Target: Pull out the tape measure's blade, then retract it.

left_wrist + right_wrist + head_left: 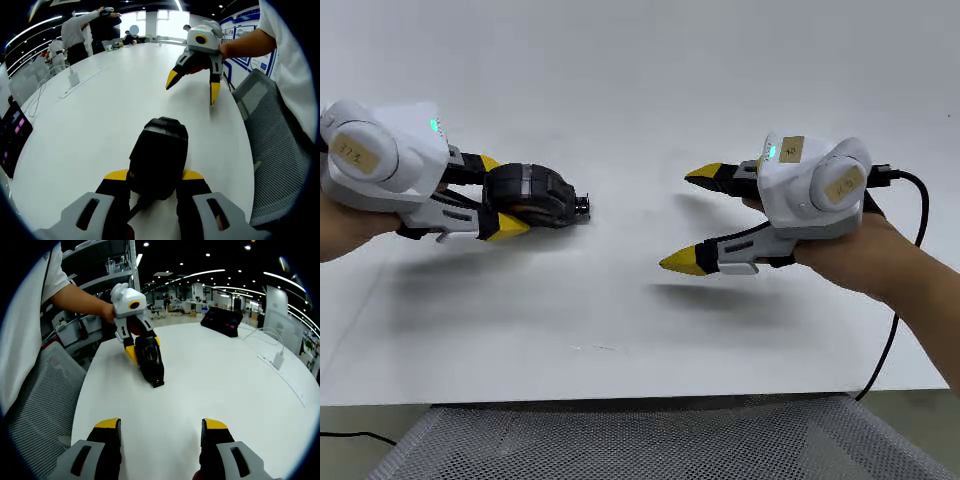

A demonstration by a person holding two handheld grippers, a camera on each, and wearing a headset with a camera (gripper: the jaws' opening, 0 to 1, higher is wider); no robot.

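tape measure (535, 192) rear: hidden in left tongs (500, 195) | blade tip (582, 207): too small

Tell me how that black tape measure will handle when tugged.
The tape measure looks stiff and chunky, probably dense for its size. Clamped in the left tongs, it likely won't slide. Its rounded body could rock on the smooth table if released.

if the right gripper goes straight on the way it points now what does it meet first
Most likely the tape measure, held in the left gripper, whose front end faces the open right gripper across bare table. It lies roughly in line between the jaws, though depth is unclear.
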